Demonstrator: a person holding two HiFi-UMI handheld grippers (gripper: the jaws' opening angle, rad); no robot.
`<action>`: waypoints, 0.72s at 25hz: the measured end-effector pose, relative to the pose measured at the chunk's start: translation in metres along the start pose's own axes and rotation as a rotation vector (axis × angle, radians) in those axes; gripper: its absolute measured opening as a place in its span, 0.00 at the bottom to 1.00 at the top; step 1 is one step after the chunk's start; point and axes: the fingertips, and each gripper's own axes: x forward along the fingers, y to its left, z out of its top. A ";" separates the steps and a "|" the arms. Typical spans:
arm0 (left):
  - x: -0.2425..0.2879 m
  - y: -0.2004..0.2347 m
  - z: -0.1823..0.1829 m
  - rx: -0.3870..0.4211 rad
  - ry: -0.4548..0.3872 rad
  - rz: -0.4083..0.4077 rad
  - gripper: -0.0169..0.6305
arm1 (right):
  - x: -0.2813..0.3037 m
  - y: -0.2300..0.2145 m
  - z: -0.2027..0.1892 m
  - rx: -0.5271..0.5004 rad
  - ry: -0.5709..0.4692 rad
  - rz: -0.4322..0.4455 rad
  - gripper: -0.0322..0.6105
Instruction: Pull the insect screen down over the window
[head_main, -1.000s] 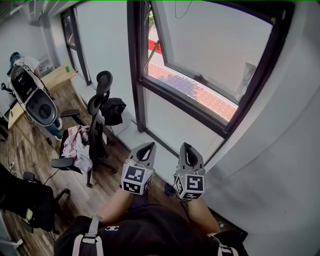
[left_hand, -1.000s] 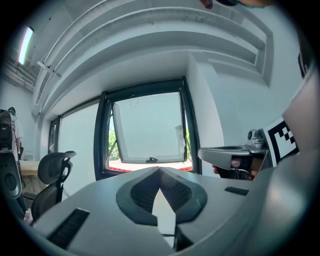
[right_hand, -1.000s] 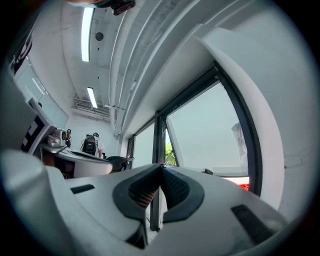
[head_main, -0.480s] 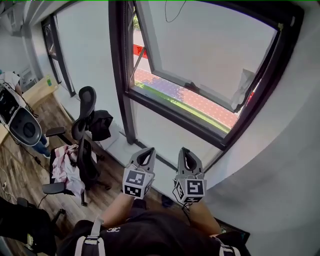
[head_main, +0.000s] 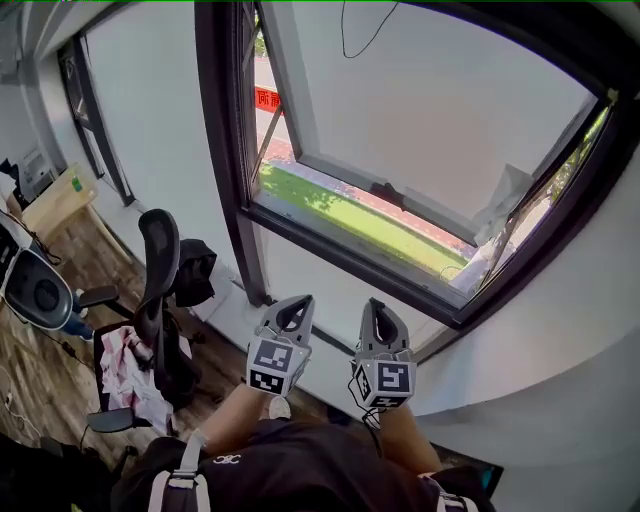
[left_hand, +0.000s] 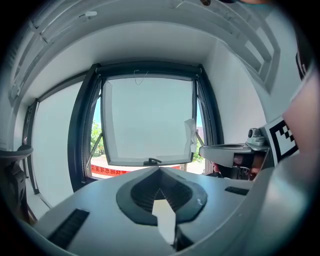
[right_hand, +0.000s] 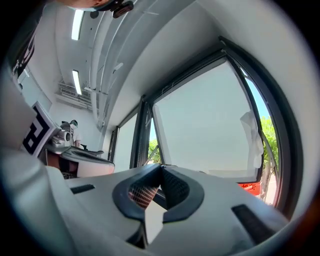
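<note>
Outdoors, beyond the window (head_main: 430, 110), a red banner (head_main: 267, 99) bears illegible white writing.

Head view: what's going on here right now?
A person faces the window, whose sash is swung open outward. They hold the left claw and right claw low, below the sill, both shut and empty, touching nothing. No insect screen covers the opening yet; only a thin cord hangs from the top of the frame.
</note>
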 end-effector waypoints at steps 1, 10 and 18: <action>0.007 0.008 -0.002 -0.001 0.008 -0.009 0.05 | 0.010 0.001 -0.003 0.000 0.006 -0.007 0.06; 0.049 0.073 0.001 -0.006 0.015 -0.073 0.05 | 0.077 0.011 -0.008 -0.024 0.030 -0.085 0.06; 0.087 0.084 -0.011 -0.020 0.041 -0.128 0.05 | 0.102 -0.014 -0.023 0.027 0.054 -0.134 0.06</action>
